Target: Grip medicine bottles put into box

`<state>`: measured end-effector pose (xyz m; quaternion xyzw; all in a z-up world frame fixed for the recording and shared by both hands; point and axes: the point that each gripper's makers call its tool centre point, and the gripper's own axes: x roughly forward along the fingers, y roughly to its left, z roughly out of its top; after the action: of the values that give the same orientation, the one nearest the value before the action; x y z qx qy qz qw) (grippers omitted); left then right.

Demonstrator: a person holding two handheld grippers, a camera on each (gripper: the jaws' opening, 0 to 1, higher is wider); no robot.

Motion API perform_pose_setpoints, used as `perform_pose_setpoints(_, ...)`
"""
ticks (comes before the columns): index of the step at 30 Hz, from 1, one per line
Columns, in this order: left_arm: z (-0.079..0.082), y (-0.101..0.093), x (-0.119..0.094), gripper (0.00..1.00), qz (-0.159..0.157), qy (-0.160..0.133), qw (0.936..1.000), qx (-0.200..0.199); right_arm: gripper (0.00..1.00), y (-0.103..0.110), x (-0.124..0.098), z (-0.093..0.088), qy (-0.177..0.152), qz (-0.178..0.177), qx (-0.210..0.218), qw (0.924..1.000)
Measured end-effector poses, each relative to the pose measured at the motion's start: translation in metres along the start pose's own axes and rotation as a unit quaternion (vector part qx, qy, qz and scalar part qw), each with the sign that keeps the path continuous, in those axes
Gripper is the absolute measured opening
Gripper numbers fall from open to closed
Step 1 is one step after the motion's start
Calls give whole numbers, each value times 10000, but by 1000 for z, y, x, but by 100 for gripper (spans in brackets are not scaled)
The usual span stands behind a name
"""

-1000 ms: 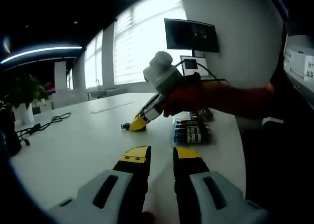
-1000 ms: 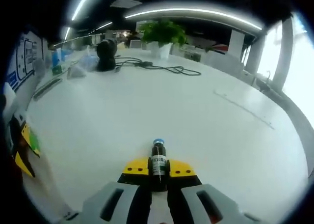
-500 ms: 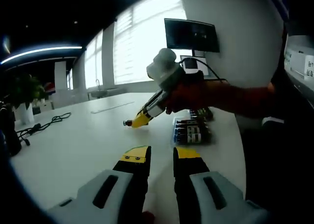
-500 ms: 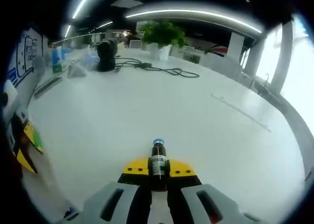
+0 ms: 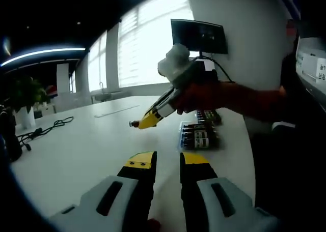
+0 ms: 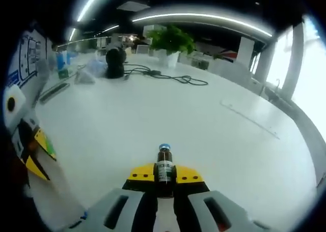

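Observation:
My right gripper [image 6: 164, 175] is shut on a small dark medicine bottle [image 6: 164, 163] with a blue cap, which points forward over the white table [image 6: 127, 125]. In the left gripper view the right gripper [image 5: 143, 121] comes in from the right in a hand with an orange sleeve. It hangs above the table with the bottle [image 5: 134, 123] at its tip. Behind it lies an open box [image 5: 199, 138] with several dark bottles in rows. My left gripper [image 5: 168, 160] stands open low over the table with nothing between its fingers. Its yellow tips [image 6: 36, 153] show at the left edge of the right gripper view.
A potted plant [image 6: 170, 38], a black cable [image 6: 168, 77] and a black round object [image 6: 116, 60] stand at the table's far side. A dark monitor [image 5: 198, 36] hangs on the white wall beyond the box. Windows run along the back.
The right gripper has lifted the bottle a little higher above the table, towards the box side. My left gripper has stayed where it was.

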<state>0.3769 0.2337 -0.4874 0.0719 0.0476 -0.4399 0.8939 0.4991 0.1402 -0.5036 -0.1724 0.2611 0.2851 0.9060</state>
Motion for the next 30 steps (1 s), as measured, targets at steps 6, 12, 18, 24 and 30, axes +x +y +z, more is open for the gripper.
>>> perform_pose_setpoints(6, 0, 0, 0, 12, -2, -5, 10000, -4, 7, 7, -12, 8, -129, 93, -41, 9999)
perform_pose_setpoints(12, 0, 0, 0, 12, 0, -9, 10000, -12, 7, 16, -28, 11, -185, 259, -95, 9994)
perform_pose_setpoints(18, 0, 0, 0, 12, 1, 4, 10000, -2, 7, 26, -48, 12, -220, 321, -273, 9989)
perform_pose_setpoints(24, 0, 0, 0, 12, 3, -3, 10000, -5, 7, 42, -68, 8, -115, 594, -526, 9968)
perform_pose_setpoints(30, -1, 0, 0, 12, 14, 18, 10000, 2, 7, 54, -85, 2, -222, 707, -436, 9963)
